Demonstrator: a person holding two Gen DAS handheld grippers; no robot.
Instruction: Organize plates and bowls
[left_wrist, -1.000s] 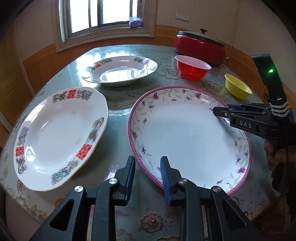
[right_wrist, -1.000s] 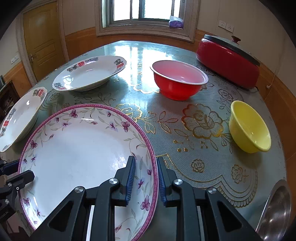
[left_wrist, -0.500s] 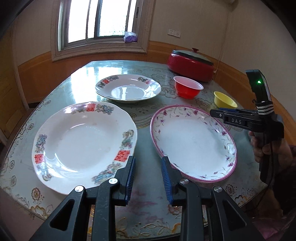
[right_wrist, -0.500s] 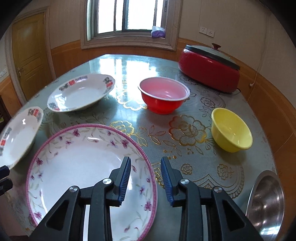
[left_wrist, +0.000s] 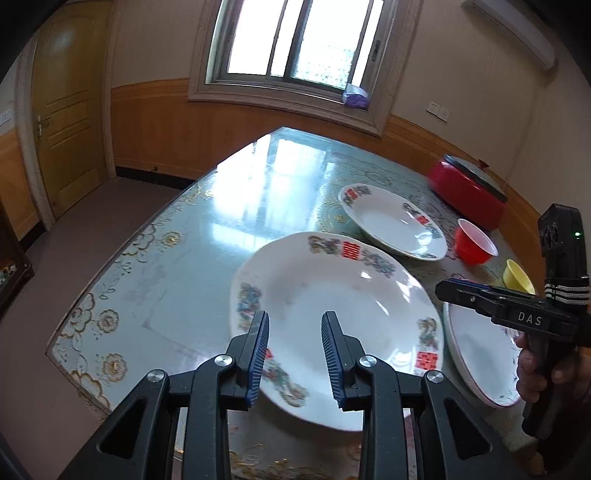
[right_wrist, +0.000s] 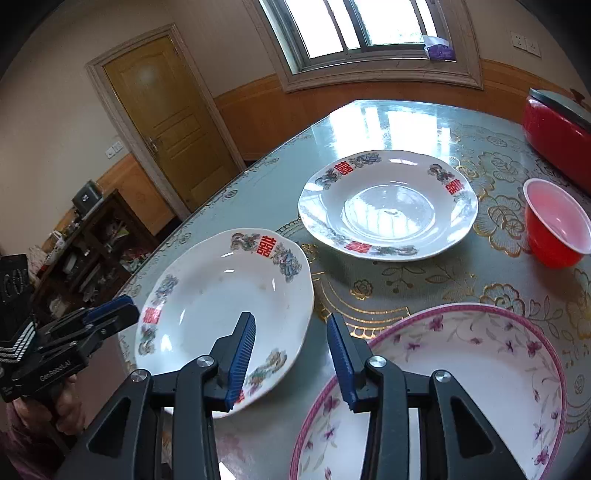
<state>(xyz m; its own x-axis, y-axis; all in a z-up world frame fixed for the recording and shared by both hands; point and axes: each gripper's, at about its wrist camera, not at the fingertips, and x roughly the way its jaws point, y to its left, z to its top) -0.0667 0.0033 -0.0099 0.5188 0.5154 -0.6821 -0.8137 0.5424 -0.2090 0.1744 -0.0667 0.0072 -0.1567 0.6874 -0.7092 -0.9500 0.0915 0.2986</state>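
A white plate with red characters (left_wrist: 332, 295) (right_wrist: 221, 302) lies near the table's front left edge. My left gripper (left_wrist: 295, 315) hovers above its near rim, open and empty. A second plate of the same pattern (left_wrist: 391, 225) (right_wrist: 388, 206) lies farther back. A purple-flowered oval plate (right_wrist: 461, 376) (left_wrist: 480, 354) sits at the front right. My right gripper (right_wrist: 290, 317) hangs over the gap between the near white plate and the flowered plate. Its jaws are opening, with nothing between them. Each gripper shows at the other view's edge: right gripper (left_wrist: 448, 286), left gripper (right_wrist: 125, 308).
A red bowl (left_wrist: 474, 245) (right_wrist: 557, 232) and a yellow bowl (left_wrist: 517, 280) stand to the right, with a red lidded cooker (left_wrist: 469, 192) behind them. The patterned table (left_wrist: 184, 258) has bare glossy surface at the back left. A dark cabinet (right_wrist: 92, 240) stands beyond the table edge.
Both grippers have backed off the flowered plate and swung left. The left one is now over the near white plate. The right jaws stand wider apart.
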